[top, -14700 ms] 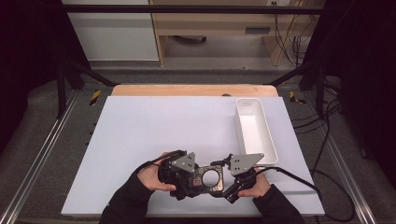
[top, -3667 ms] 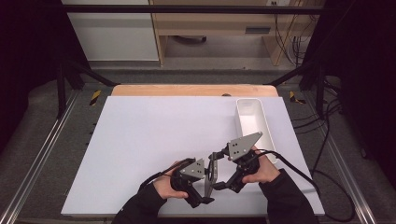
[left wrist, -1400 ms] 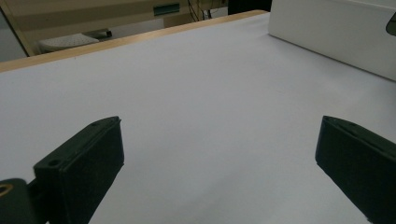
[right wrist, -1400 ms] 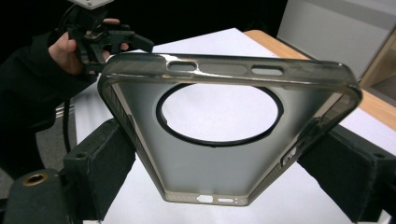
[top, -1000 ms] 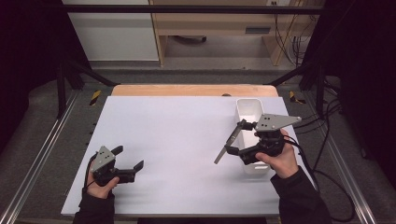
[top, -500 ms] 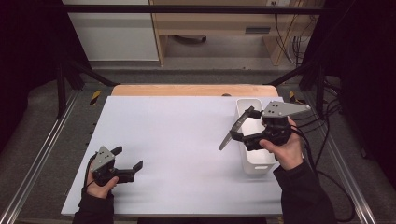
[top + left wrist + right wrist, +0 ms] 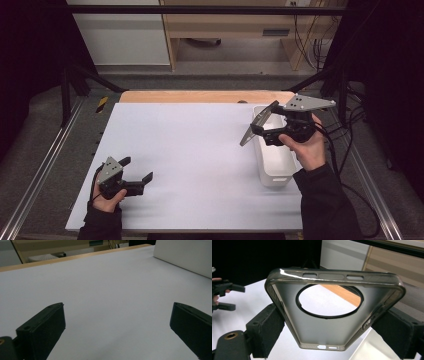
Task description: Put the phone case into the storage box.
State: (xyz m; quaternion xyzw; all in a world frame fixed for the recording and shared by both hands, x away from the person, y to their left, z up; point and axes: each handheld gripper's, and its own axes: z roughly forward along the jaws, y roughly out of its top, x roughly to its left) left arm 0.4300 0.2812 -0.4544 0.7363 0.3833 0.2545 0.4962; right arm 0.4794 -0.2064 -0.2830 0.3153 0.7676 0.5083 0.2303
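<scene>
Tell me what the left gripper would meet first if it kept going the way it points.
Likely the white bin: the left gripper points across the bare white table, and the bin's wall is ahead to one side, so depth is uncertain.

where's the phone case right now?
In the high view the phone case is held off the table in the right gripper, at the right side, over the near-left rim of the white bin.

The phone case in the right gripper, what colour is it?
The phone case is smoky, see-through grey with a darker rim; the right gripper view shows it best.
</scene>
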